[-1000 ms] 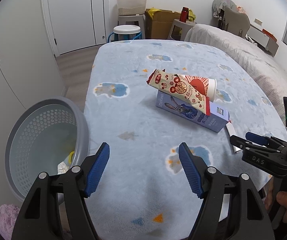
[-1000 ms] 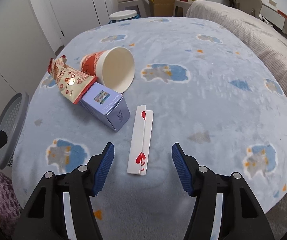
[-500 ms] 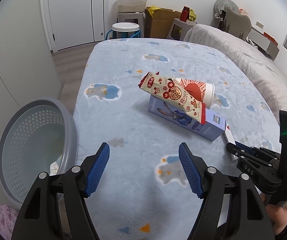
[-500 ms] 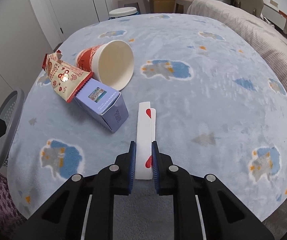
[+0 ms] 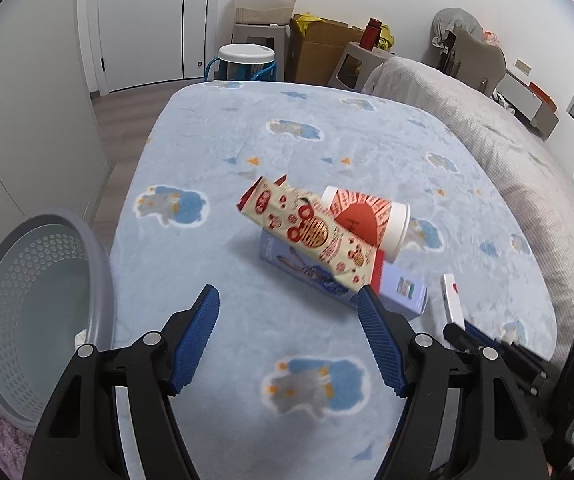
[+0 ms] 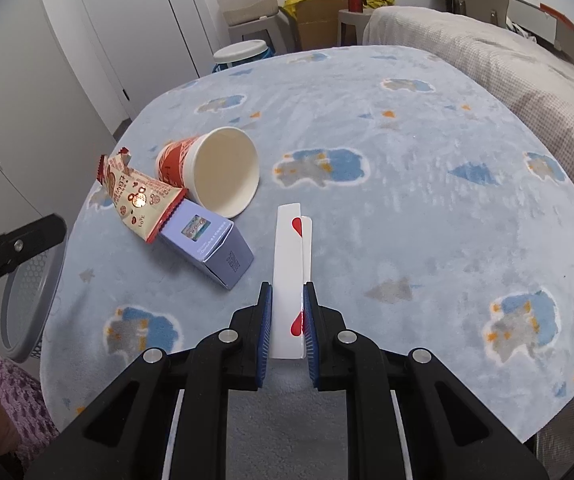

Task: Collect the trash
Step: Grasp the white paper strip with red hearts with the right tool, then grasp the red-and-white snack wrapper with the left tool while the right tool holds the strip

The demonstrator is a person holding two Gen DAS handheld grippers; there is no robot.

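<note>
Since a second ago, the right claw (image 6: 287, 320) has closed on the near end of the white heart-printed strip (image 6: 289, 256), which lies on the blue blanket (image 6: 407, 140) of the bed. Just beside it are the purple carton (image 6: 211, 248), the red snack wrapper (image 6: 135, 200) leaning on it, and the tipped paper cup (image 6: 215, 172). The left claw (image 5: 289, 344) has moved nearer to this pile, jaws apart and empty. The grey basket (image 5: 27, 312) stands at the bed's edge; four pieces remain to collect, I think.

A home bedroom: a bed (image 6: 487, 64) under a quilt, closet doors (image 5: 147, 20), storage boxes (image 5: 323, 52).
</note>
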